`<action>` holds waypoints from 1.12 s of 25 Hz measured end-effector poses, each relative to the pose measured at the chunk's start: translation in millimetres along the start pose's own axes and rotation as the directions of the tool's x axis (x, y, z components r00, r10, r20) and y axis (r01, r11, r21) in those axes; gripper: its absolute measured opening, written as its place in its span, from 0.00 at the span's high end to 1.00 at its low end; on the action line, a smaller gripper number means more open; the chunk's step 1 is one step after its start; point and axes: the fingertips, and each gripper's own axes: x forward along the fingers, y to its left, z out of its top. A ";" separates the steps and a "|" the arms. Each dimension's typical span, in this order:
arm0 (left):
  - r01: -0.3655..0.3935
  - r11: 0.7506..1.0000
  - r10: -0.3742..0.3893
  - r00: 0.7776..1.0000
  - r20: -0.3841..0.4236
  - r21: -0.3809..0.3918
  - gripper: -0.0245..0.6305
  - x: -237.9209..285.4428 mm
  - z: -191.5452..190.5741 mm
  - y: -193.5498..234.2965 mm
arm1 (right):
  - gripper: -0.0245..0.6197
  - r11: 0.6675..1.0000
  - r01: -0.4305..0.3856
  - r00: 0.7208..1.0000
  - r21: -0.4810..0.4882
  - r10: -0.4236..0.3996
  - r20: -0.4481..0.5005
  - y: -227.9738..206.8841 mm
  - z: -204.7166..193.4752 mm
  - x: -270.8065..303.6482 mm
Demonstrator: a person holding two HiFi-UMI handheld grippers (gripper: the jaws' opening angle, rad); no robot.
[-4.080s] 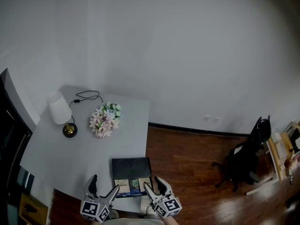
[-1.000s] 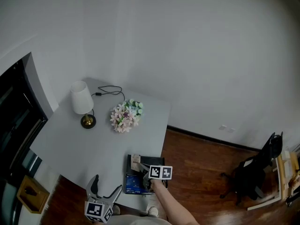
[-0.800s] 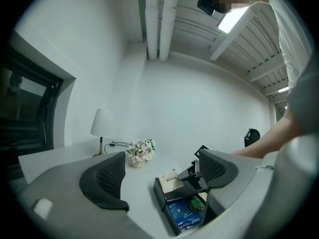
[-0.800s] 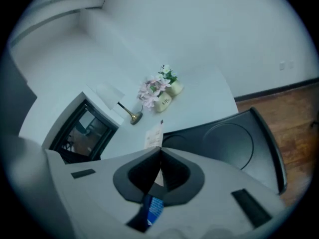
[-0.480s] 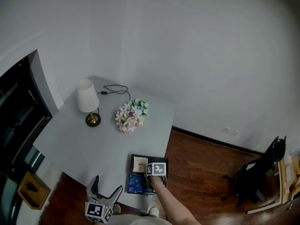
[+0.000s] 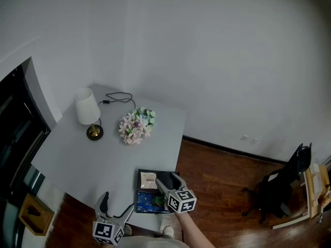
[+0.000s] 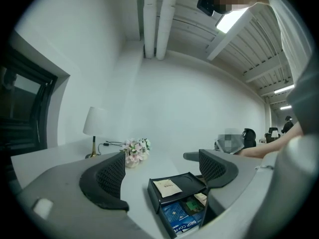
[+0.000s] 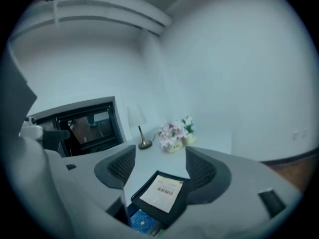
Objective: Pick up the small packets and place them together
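Note:
A black open box (image 6: pixel 164 177) lies at the table's near edge. A cream packet (image 6: pixel 149 180) rests flat on its lid half, and blue and green packets (image 6: pixel 148 203) fill the half nearer me. My right gripper (image 6: pixel 166 179) hovers just right of the cream packet. Its jaws are opening with nothing between them. In the right gripper view the cream packet (image 8: pixel 161 192) lies on the box (image 8: pixel 178 209) below the gripper (image 8: pixel 159 156). My left gripper (image 6: pixel 116 203) is open and empty at the front left, off the table edge. In the left gripper view it (image 7: pixel 154 156) looks at the box (image 7: pixel 155 199).
Far back on the grey table (image 6: pixel 83 161) stand a white lamp (image 6: pixel 85 112) and a bunch of flowers (image 6: pixel 135 126), with a black cable (image 6: pixel 118 97) behind them. A wooden floor (image 6: pixel 222 190) and a black chair (image 6: pixel 282 190) are to the right.
The right gripper carried the cream packet over the box, let it go on the lid, then drew back toward me with its jaws spread. The left gripper stayed put.

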 end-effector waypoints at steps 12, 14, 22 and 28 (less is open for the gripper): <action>0.129 0.991 -0.131 0.990 0.051 0.044 0.19 26.0 28.6 -34.5 | 0.31 0.960 0.146 0.961 -0.238 -0.081 0.265 5.7 58.3 -147.1; 0.155 0.987 -0.156 0.987 0.037 0.036 0.19 29.4 28.7 -40.8 | 0.31 0.958 0.149 0.965 -0.245 -0.087 0.248 5.2 50.9 -156.8; 0.148 0.988 -0.149 0.989 0.012 0.051 0.22 34.8 22.1 -49.6 | 0.37 0.964 0.087 0.989 -0.251 -0.054 0.138 10.1 25.7 -161.0; 0.117 0.993 -0.117 0.993 -0.002 0.031 0.22 32.9 14.3 -42.2 | 0.37 0.986 0.064 0.961 -0.157 -0.103 -0.255 -4.5 -75.1 -113.6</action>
